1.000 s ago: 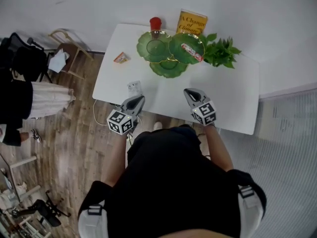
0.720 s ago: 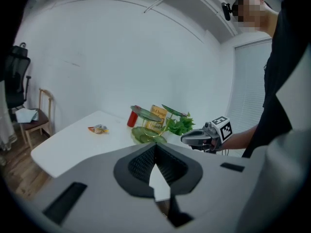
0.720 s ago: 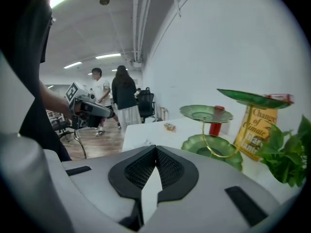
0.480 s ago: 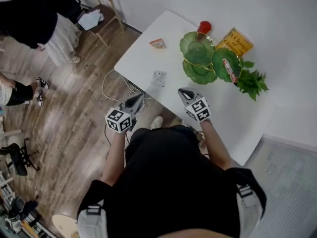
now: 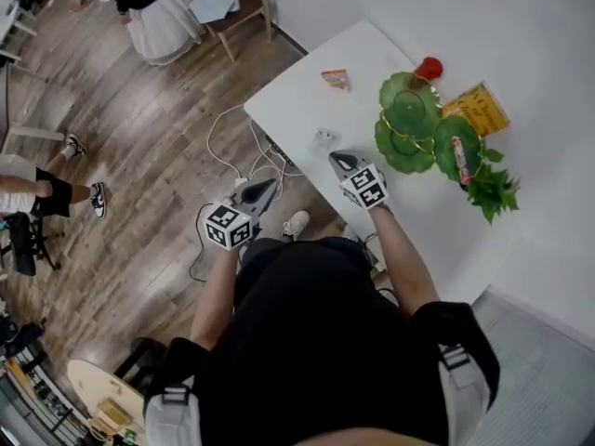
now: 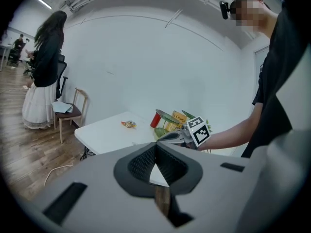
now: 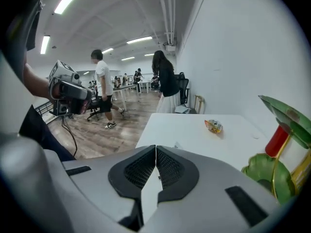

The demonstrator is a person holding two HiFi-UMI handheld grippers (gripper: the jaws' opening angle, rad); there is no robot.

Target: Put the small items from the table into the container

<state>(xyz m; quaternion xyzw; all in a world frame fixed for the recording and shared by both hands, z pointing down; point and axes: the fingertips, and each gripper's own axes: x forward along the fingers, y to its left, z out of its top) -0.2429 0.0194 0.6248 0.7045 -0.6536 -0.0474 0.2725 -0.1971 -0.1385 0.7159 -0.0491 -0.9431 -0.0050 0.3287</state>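
Observation:
A small white packet (image 5: 325, 139) lies near the table's (image 5: 307, 110) front edge, and an orange snack packet (image 5: 336, 79) lies further back. The container, a stand of green plates (image 5: 409, 124), holds a red-and-white wrapped bar (image 5: 459, 159). My right gripper (image 5: 335, 158) is shut and empty, its tip just short of the white packet. My left gripper (image 5: 270, 184) is shut and empty too, over the floor beside the table's edge. The right gripper view shows the snack packet (image 7: 213, 126) ahead of the shut jaws (image 7: 155, 152). In the left gripper view its jaws (image 6: 155, 147) are shut.
A red cup (image 5: 429, 67), a yellow book (image 5: 479, 110) and a leafy plant (image 5: 493, 191) stand round the plates. Cables (image 5: 232, 147) trail on the wooden floor left of the table. A chair (image 5: 232, 7) and other people stand further off.
The view has swung, so the table now sits at the upper right. The left gripper has come off the table's edge to over the floor. The right gripper is now close to the white packet.

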